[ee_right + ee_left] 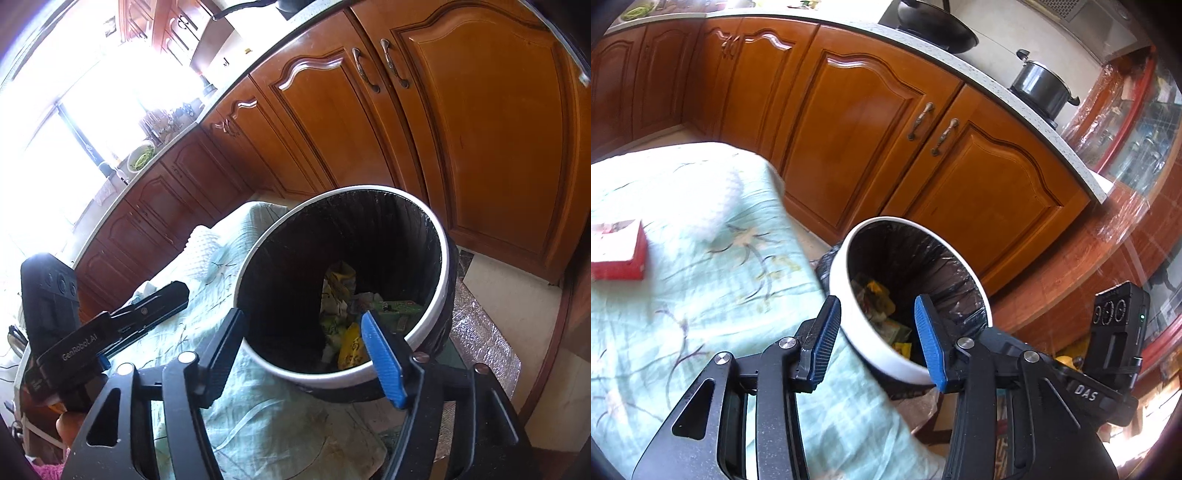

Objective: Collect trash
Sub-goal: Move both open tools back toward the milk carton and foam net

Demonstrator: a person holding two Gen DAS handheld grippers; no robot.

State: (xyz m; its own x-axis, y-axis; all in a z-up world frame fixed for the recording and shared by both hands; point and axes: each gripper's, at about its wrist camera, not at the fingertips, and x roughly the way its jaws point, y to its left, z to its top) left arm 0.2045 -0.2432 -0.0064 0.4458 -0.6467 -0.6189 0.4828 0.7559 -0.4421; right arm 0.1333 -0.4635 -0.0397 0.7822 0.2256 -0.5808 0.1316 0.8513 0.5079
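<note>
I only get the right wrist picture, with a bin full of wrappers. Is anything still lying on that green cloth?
Observer: Yes. The left wrist view shows a red box on the cloth, well away from the bin.
Operator: Is the other hand-held gripper carrying something?
Observer: No. The left hand-held gripper is open and empty, its fingers either side of the bin's near rim.
Operator: What is up on the counter?
Observer: A dark pot with a lid stands on the counter, above the cupboard doors.
</note>
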